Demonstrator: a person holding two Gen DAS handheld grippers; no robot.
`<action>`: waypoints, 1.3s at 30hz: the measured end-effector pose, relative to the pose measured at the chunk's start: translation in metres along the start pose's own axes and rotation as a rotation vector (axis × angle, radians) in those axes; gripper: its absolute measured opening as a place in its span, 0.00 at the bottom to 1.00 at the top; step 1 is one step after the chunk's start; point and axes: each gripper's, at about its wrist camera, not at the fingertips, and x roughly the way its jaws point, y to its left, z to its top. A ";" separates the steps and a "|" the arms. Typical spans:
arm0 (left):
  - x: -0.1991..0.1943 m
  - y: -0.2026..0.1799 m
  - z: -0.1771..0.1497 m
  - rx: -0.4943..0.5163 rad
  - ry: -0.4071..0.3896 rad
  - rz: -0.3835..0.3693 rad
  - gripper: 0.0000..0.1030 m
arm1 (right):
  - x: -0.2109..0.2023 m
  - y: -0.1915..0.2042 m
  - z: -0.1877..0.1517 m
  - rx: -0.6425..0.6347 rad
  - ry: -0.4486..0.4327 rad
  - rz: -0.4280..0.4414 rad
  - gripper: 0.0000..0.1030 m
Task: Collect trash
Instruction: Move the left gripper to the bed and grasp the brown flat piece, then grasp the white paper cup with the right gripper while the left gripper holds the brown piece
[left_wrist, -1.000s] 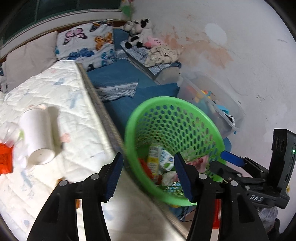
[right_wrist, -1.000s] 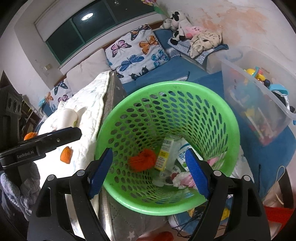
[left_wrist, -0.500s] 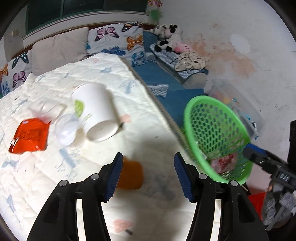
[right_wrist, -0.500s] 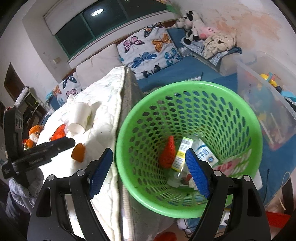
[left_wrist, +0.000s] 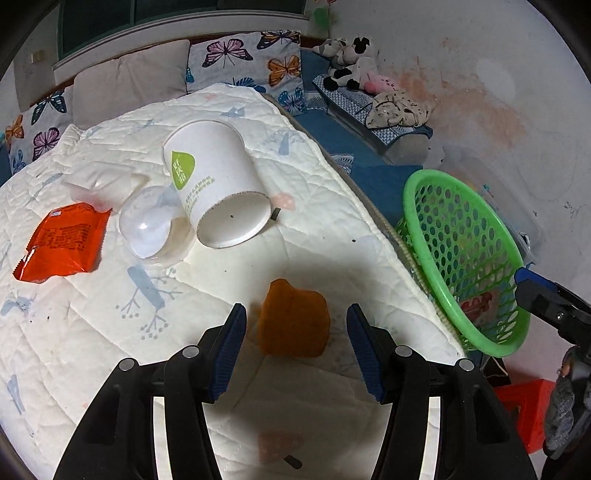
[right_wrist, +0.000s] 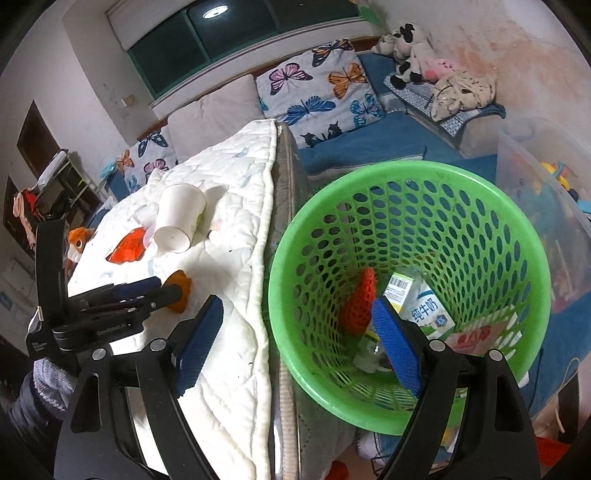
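The bed's white quilted mattress cover (left_wrist: 110, 332), printed with pale blue sprigs, stood in a room with butterfly-print pillows (left_wrist: 243, 61), a stained white wall (left_wrist: 498, 92) and a dark window (right_wrist: 229, 33). On it lay a tipped white paper cup with a green leaf label (left_wrist: 218, 188) whose writing was too small to read, an orange-red foil wrapper (left_wrist: 61, 240) and a small orange scrap (left_wrist: 293, 323). The left claw (left_wrist: 295, 343) hung apart astride that scrap, not pressing it. The round green perforated plastic basket (right_wrist: 480, 229) stood beside the bed, holding a white milk carton with a barcode and blue Chinese characters (right_wrist: 421, 306). The right claw (right_wrist: 295, 343), just opened wider, held nothing.
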 end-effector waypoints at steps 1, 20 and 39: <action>0.001 0.000 -0.001 0.001 0.002 0.004 0.53 | 0.001 0.000 0.000 0.000 0.001 0.001 0.80; -0.002 0.008 -0.006 -0.012 -0.008 -0.005 0.27 | 0.011 0.021 0.007 -0.044 0.012 0.019 0.80; -0.069 0.085 -0.017 -0.126 -0.099 0.040 0.26 | 0.077 0.108 0.045 -0.176 0.080 0.117 0.80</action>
